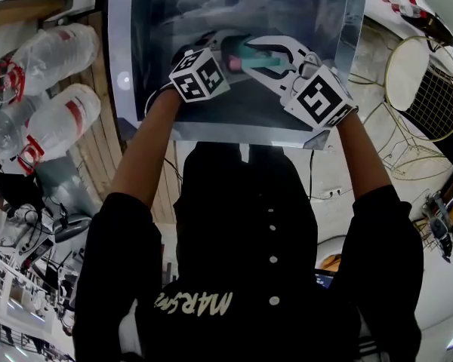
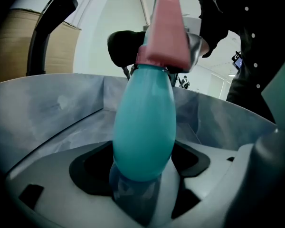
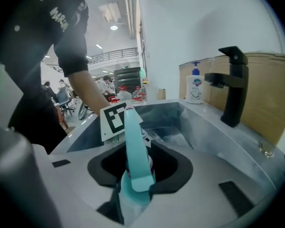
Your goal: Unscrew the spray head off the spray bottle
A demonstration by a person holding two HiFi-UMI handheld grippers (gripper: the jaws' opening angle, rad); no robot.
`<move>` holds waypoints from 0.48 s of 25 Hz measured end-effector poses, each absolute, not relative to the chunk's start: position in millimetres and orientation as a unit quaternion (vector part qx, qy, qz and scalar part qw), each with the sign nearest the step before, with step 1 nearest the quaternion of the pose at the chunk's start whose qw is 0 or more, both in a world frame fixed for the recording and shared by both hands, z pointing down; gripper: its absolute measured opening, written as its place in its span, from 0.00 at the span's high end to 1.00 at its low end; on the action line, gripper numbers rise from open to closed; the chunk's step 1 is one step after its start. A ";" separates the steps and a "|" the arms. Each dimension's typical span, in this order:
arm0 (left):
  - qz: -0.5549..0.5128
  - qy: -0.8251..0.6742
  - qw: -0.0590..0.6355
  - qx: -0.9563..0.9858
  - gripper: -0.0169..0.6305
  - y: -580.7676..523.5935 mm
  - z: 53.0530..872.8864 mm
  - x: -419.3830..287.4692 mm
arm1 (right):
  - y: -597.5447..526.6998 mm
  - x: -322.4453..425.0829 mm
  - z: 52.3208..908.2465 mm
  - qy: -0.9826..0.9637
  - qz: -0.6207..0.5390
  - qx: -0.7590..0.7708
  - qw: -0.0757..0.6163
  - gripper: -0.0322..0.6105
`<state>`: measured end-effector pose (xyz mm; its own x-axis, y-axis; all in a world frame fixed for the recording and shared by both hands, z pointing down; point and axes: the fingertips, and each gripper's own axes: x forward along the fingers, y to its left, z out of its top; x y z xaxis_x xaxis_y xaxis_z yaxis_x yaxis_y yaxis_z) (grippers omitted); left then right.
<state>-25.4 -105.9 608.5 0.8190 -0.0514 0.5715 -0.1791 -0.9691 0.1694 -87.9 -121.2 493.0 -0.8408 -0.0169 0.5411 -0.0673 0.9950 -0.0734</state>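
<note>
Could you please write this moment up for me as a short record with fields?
setting: over a metal sink, black tap behind
left tongs: clamped on the teal spray bottle, low on its body
right tongs: closed on the spray head
progress: head not yet off the bottle
nearby: soap dispenser beside the tap

Spray head (image 2: 164,34) top beyond upper edge
</note>
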 end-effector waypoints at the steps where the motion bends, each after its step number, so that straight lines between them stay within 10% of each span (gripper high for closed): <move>1: 0.293 -0.059 0.108 0.948 0.38 -105.8 608.5 -25.6 | -119.6 -88.5 492.3 -0.960 0.046 0.001 0.276 0.72; 12: 0.291 -0.048 0.103 0.950 0.38 -103.7 608.8 -26.2 | -109.6 -86.3 488.2 -0.962 0.050 -0.095 0.249 0.73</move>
<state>-26.2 -103.7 608.8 0.8264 -0.0318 0.5621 -0.1521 -0.9739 0.1685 -86.3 -109.6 488.2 -0.8576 0.2069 0.4709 0.1574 0.9772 -0.1426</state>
